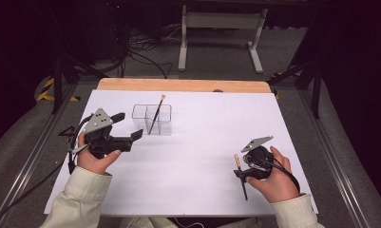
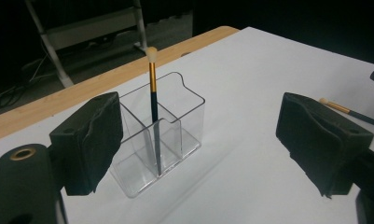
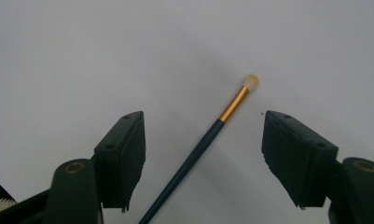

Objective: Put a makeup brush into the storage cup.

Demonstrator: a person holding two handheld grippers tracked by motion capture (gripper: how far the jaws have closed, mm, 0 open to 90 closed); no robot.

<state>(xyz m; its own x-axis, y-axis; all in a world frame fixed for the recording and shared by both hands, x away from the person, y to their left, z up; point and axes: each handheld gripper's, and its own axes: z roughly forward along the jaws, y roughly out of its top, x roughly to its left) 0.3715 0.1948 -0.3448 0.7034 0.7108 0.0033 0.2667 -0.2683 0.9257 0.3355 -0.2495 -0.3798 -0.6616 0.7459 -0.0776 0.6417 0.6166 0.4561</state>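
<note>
A: Our right tongs [image 3: 201, 154] stand apart over the tabletop [image 1: 202, 142], and the second brush [image 3: 208, 135] lies flat between the two jaws, touching neither. Our left tongs [image 2: 198, 135] are also apart and hold nothing.

B: So where does that leave us?

A: About halfway, we judge. One brush [image 2: 153, 107] already stands in the clear organizer [image 2: 161, 135], just ahead of our left tongs. The other is still on the white sheet, its pale tip pointing away from the right tongs and its dark handle running back under them.

B: And the organizer itself?

A: It is a clear box split into compartments. The standing brush leans in it with the bristles up, close against the middle divider. We cannot tell for sure which cell its foot sits in. The remaining compartments look empty to us.

B: What is left, then?

A: We close the right tongs on the lying brush, lift it, carry it across to the organizer and drop it in. The organizer sits well apart from the right tongs, over by the left ones.
</note>
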